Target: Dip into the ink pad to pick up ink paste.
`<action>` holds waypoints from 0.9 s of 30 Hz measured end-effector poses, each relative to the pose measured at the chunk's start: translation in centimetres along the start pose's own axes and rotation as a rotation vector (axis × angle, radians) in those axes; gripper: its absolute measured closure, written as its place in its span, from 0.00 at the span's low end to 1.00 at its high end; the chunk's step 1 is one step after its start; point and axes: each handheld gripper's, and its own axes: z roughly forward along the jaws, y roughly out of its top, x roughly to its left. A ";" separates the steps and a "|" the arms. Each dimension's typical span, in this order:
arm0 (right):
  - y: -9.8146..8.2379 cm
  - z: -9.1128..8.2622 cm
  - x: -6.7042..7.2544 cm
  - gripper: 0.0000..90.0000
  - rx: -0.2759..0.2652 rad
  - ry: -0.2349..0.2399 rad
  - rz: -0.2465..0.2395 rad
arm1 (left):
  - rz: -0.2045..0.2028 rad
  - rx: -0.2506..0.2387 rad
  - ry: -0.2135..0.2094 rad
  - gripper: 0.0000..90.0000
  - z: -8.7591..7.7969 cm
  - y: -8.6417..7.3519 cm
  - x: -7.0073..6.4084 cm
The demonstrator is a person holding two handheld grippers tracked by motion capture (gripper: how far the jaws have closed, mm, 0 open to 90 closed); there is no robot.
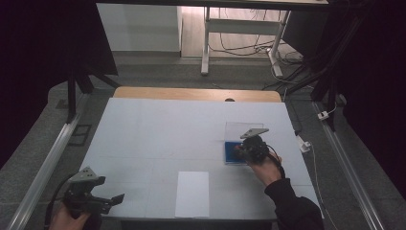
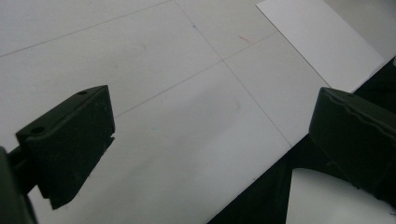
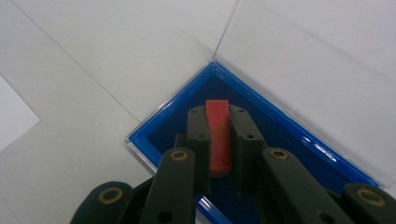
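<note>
Two grippers were at work on the white table (image 1: pixel 143 134) in the high view. The left gripper (image 1: pixel 112 200) rested near the front left corner, well apart from the work, probably because it was not needed for this step. The right gripper (image 1: pixel 239 152) reached down into a blue tray (image 1: pixel 229 155) on the right side of the table, and a clear lid (image 1: pixel 237 129) stood up behind the tray, so the way in from the person's side was free. A white sheet of paper (image 1: pixel 192 194) lay near the front edge, between the two hands.

From the left gripper view, its jaws stood wide apart with nothing between them, over the bare table, and a corner of the paper (image 2: pixel 322 42) lay further off.

From the right gripper view, the right gripper (image 3: pixel 218 135) was closed narrowly on a small red block (image 3: pixel 218 135), which stood on edge inside the blue tray (image 3: pixel 159 126). The pads (image 3: pixel 198 135) pressed on its two flat sides, I think because this gave the firmest hold for lifting it straight out. The clear lid (image 3: pixel 261 51) showed beyond the tray's far corner.
</note>
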 end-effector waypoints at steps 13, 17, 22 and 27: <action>-0.3 -0.1 -0.8 0.89 -0.019 0.039 0.050 | -0.003 -0.007 -0.001 0.01 -0.1 0.0 0.1; -0.3 -0.1 -0.8 0.89 -0.020 0.039 0.039 | -0.007 -0.006 -0.002 0.01 -0.1 0.0 0.1; -0.1 -0.5 -0.9 0.89 -0.030 0.051 0.036 | -0.010 -0.007 -0.005 0.01 -0.1 0.0 0.1; 0.2 -1.8 -1.3 0.89 -0.093 0.052 0.058 | -0.011 -0.010 -0.005 0.01 -0.1 -0.1 0.2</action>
